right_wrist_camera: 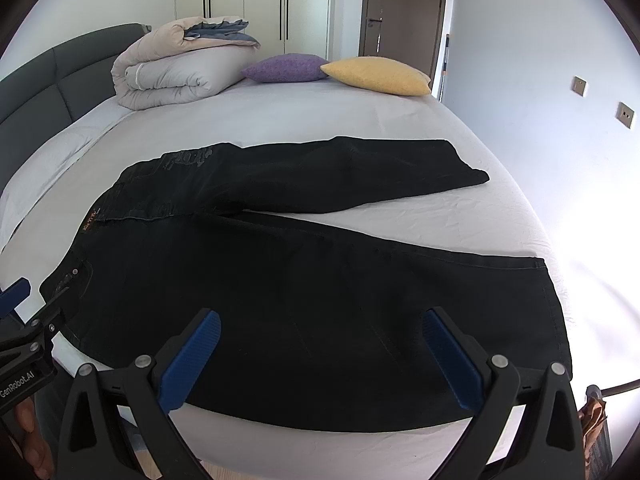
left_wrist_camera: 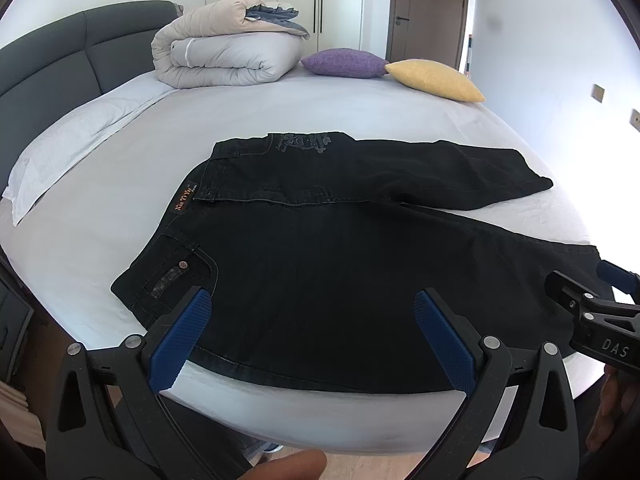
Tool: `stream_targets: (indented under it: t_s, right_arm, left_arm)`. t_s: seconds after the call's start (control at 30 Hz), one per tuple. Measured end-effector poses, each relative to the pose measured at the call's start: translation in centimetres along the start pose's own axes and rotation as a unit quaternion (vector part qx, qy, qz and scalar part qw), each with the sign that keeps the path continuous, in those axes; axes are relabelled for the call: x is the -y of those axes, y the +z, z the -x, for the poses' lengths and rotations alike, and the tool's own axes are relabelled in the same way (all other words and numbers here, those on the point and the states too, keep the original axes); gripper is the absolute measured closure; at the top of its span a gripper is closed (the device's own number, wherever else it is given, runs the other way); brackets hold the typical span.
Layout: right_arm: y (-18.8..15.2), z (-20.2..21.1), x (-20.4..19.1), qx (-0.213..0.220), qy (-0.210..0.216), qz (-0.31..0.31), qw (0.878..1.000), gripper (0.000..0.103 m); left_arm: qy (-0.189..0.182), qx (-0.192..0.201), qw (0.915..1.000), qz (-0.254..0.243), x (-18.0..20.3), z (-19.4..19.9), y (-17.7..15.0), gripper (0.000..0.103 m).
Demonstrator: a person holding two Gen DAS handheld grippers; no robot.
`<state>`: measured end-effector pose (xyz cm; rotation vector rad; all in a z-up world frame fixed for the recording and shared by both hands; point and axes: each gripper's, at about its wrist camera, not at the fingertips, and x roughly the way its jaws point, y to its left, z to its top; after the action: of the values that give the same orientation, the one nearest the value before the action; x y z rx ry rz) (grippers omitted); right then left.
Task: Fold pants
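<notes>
Bedroom with a big bed (left_wrist_camera: 360, 120) in a pale sheet, grey padded headboard (left_wrist_camera: 52, 64), white wardrobes and a brown door behind it. A rolled-up duvet (left_wrist_camera: 224, 52) sits at the head end with a purple cushion (left_wrist_camera: 344, 63) and a yellow cushion (left_wrist_camera: 436, 80) next to it.

The black pants (left_wrist_camera: 340, 264) are spread flat on the bed's near half, waistband toward the headboard side, legs splayed in a V toward the opposite side. The near leg runs right along the bed's front edge.

Looks like the very start to me, no fold made yet. The left gripper (left_wrist_camera: 312, 312) hangs over the hip end by the front pocket, jaws spread wide, holding nothing. The right gripper (right_wrist_camera: 322, 332) hovers over the near leg, also wide open and empty. I'd guess the next move is pinching the near leg's edge at both spots and carrying it over onto the far leg, keeping the seams lined up.

Writing: "DAS" on the right gripper's body, "GenRobot.AI" on the left one. There's a small orange-lettered waistband patch (left_wrist_camera: 183, 199) and some embroidery (left_wrist_camera: 308, 142) near the far hip, neither readable.
</notes>
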<state>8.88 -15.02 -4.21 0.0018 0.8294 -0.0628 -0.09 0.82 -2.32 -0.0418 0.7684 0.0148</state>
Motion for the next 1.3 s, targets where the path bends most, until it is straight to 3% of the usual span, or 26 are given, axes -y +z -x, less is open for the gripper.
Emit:
stream_targets:
  t_s: [0.3,0.4,0.47,0.63,0.77,0.9,0.97,1.03,1.13,1.2,1.23,1.3]
  right_arm:
    - [1.1,-1.5,0.1,-0.008,0.021,0.023,0.999,0.0]
    - [2.4,-2.8,0.3,-0.009,0.047,0.039,0.998,0.0]
    - [3.4,-3.8,0.4,-0.013,0.071,0.054,0.996,0.0]
    - [6.2,-6.7,0.7,-0.023,0.123,0.116,0.985,0.001]
    - [7.9,-8.7,1.2,-0.024,0.143,0.17,0.975,0.013]
    - [9.0,-10.6,2.3,-0.034,0.184,0.181,0.966,0.026]
    - [9.3,-11.4,2.6,-0.034,0.204,0.187,0.96,0.031]
    - [9.4,-12.2,2.8,-0.035,0.215,0.196,0.956,0.034]
    - [9.6,-13.5,2.7,-0.043,0.232,0.201,0.951,0.035]
    - [9.6,-14.2,2.5,-0.049,0.247,0.2,0.947,0.035]
    - [9.5,-14.4,2.6,-0.05,0.249,0.203,0.946,0.035]
    - [9.3,-14.9,2.4,-0.055,0.251,0.21,0.943,0.035]
  left_arm:
    - [-0.036,-0.002,0.9994,0.0,-1.8,-2.1,1.2,0.0]
    - [-0.095,-0.031,0.9946,-0.026,-2.7,-5.3,3.1,0.0]
    - [-0.087,-0.052,0.994,-0.041,-3.2,-7.1,4.3,0.0]
    - [-0.069,-0.053,0.9913,-0.099,-5.5,-13.5,10.6,0.0]
    - [-0.072,-0.066,0.9874,-0.124,-8.4,-20.3,17.5,0.0]
    - [-0.055,-0.101,0.9765,-0.182,-10.2,-27.8,23.4,0.0]
    - [-0.066,-0.125,0.9696,-0.2,-10.8,-31.5,25.8,0.006]
    - [-0.077,-0.146,0.964,-0.208,-11.2,-33.8,26.4,0.02]
    - [-0.098,-0.182,0.9529,-0.222,-11.7,-37.3,27.4,0.031]
    - [-0.113,-0.2,0.9446,-0.235,-11.7,-38.6,27.6,0.035]
    - [-0.121,-0.217,0.9359,-0.249,-11.7,-39.7,27.5,0.035]
    - [-0.116,-0.231,0.9289,-0.265,-11.9,-40.8,27.4,0.035]
